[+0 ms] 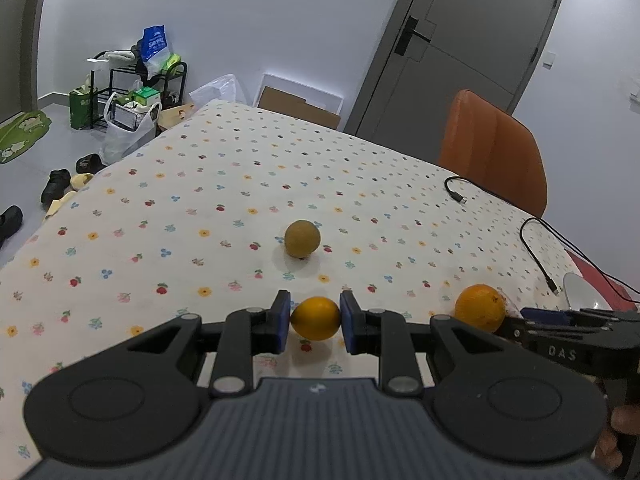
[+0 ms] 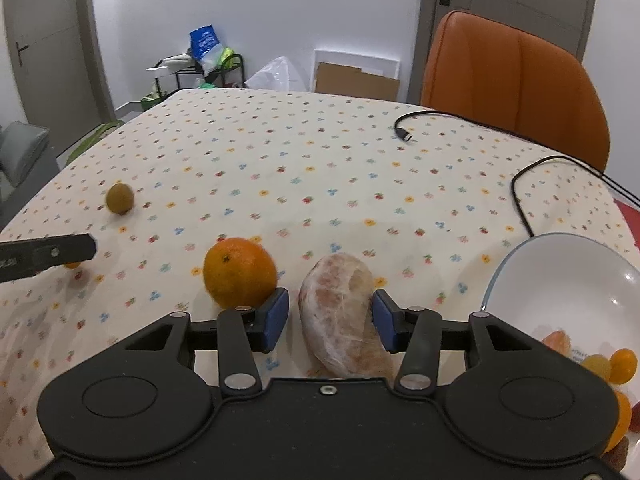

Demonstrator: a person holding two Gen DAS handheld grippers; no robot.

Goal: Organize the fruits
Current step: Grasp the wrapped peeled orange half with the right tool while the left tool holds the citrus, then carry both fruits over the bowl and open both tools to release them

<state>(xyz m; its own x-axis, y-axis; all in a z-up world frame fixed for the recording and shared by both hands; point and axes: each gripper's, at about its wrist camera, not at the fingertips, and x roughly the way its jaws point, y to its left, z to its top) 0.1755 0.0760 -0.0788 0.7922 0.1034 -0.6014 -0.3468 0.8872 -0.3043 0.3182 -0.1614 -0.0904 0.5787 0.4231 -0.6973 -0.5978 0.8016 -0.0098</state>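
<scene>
- Fruits were what I was sorting: my left gripper [image 1: 315, 320] had its blue pads pressed against the two sides of a small yellow-orange citrus [image 1: 316, 319], which sat low over the flowered tablecloth [image 1: 180, 208]; I could not tell whether it touched the cloth.
- My right gripper [image 2: 330, 316] stood spread around a peeled pomelo segment [image 2: 340, 316] lying on the cloth, with the right pad about at its skin and a gap at the left pad.
- I judged the little citrus firm, light and round, likely to roll or squirt out, so a grip across its widest middle suited it.
- The segment looked soft and membrane-covered, easy to bruise; I judged a gentle hold across its narrow width best.
- A large orange [image 2: 239, 273] rested just beside my right gripper's left finger, and a brownish round fruit [image 1: 302, 239] lay farther out, well apart.
- The white bowl [image 2: 560, 276] at my right already held several pieces.
- The cloth was flat, with black cables [image 2: 520, 188] trailing near the bowl.
- An orange chair [image 2: 516, 76] stood at the far edge, with grey doors and a cluttered rack beyond.
</scene>
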